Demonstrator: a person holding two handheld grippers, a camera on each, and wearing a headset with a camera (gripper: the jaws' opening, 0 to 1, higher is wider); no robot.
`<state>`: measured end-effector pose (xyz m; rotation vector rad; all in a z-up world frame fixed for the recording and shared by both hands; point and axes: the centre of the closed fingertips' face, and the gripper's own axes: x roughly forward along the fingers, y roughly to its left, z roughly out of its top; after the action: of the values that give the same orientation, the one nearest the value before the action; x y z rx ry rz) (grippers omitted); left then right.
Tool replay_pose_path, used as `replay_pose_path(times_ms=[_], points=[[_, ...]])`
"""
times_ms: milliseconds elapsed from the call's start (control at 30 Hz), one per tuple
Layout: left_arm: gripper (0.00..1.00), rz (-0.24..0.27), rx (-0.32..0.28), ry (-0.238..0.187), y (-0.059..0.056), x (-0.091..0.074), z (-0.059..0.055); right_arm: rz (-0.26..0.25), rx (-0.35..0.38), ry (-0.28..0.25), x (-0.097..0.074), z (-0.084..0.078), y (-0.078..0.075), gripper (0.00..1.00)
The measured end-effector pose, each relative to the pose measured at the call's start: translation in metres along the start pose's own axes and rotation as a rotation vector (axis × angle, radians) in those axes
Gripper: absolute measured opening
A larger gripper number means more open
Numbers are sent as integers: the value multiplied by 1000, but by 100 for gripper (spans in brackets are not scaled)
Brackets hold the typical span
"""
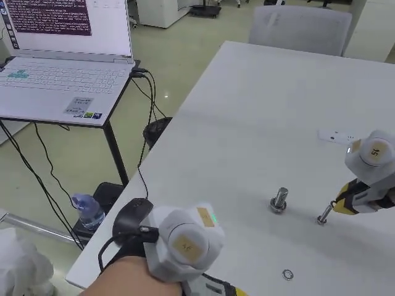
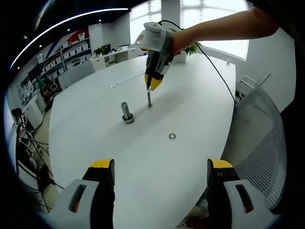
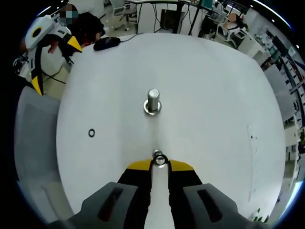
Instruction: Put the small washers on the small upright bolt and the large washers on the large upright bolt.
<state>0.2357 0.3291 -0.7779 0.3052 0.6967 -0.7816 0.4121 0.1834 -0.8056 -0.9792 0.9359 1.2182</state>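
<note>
The small upright bolt (image 1: pixel 323 216) stands with its long axis vertical, right at the tips of the right gripper (image 3: pixel 159 165). That gripper's jaws are drawn almost together on a small washer (image 3: pixel 158 158) that sits over the bolt's top, so the coming move looks like a straight drop down the shank. The large upright bolt (image 1: pixel 279 200) stands just beside it on the worktop (image 1: pixel 247 123). A loose washer (image 1: pixel 287 274) lies flat and apart from both bolts, nearer the left gripper (image 2: pixel 161 164), whose jaws stand wide apart, holding nothing.
</note>
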Motion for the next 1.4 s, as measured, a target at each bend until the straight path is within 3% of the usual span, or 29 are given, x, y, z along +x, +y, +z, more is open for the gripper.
replay_pose_path(times_ms=[833,1400], points=[[76,-17,-7,6,0,0,-4,13,-16,38,13,-2,-4,13],[75,-16,-12,5,0,-3,-4,38,-15,75,35,-12,1,13]])
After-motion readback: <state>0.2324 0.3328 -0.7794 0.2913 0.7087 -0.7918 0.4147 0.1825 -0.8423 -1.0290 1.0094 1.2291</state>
